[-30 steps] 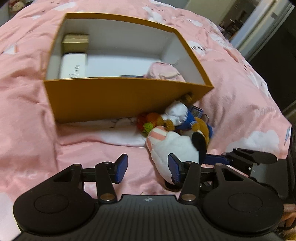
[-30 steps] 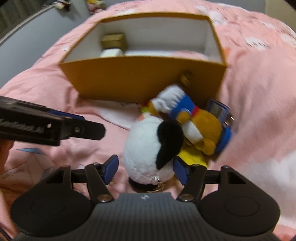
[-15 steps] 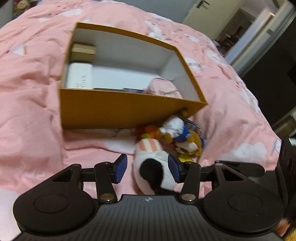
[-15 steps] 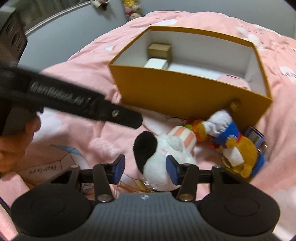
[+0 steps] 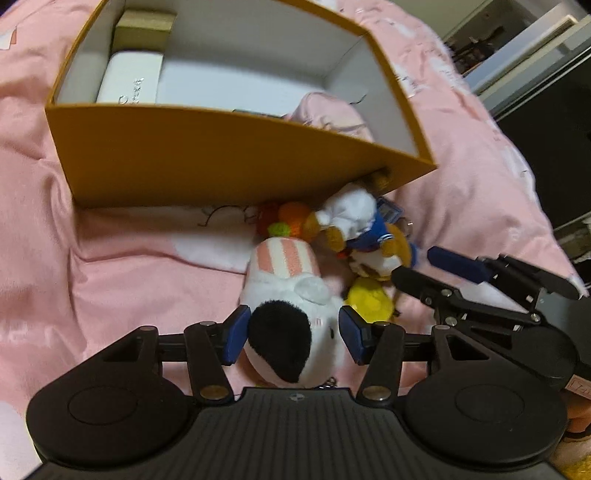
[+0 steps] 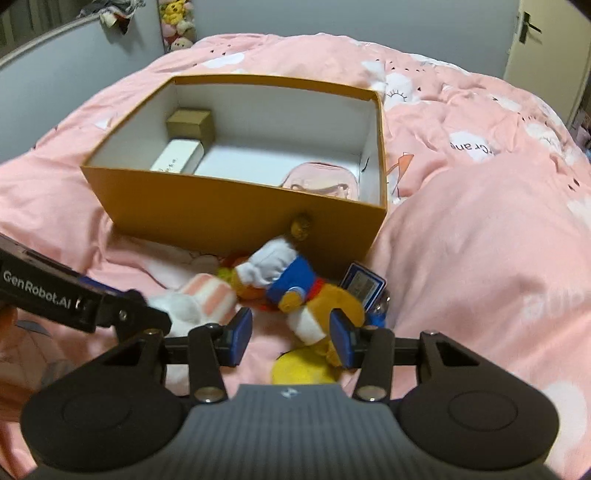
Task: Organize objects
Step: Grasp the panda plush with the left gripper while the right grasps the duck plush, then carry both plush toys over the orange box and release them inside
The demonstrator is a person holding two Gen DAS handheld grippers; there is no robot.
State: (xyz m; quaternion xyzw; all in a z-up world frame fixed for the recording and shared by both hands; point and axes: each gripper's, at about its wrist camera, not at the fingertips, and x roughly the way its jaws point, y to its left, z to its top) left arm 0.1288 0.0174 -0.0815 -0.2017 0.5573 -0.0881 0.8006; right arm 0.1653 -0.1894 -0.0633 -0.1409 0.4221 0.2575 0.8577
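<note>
A white plush dog (image 5: 291, 314) with a black ear and a pink striped hat lies on the pink bedspread in front of an open orange box (image 5: 221, 162). My left gripper (image 5: 293, 334) is open, its pads on either side of the dog's head. A duck plush (image 6: 295, 284) in blue and yellow lies to the right of the dog. My right gripper (image 6: 291, 332) is open, low over the duck plush. The dog also shows in the right wrist view (image 6: 199, 299), partly hidden by the left gripper. The box (image 6: 236, 206) holds a tan box (image 6: 190, 123), a white box (image 6: 177, 157) and a pink pouch (image 6: 321, 182).
A small blue device (image 6: 364, 284) lies against the box beside the duck plush. An orange and green toy (image 5: 284, 221) lies behind the dog. Plush toys (image 6: 177, 26) sit at the far wall. A door (image 6: 550, 40) stands at the back right.
The right gripper has moved off the dog to the right, over the duck plush. The left gripper has come down around the dog's head. Both stay open.
</note>
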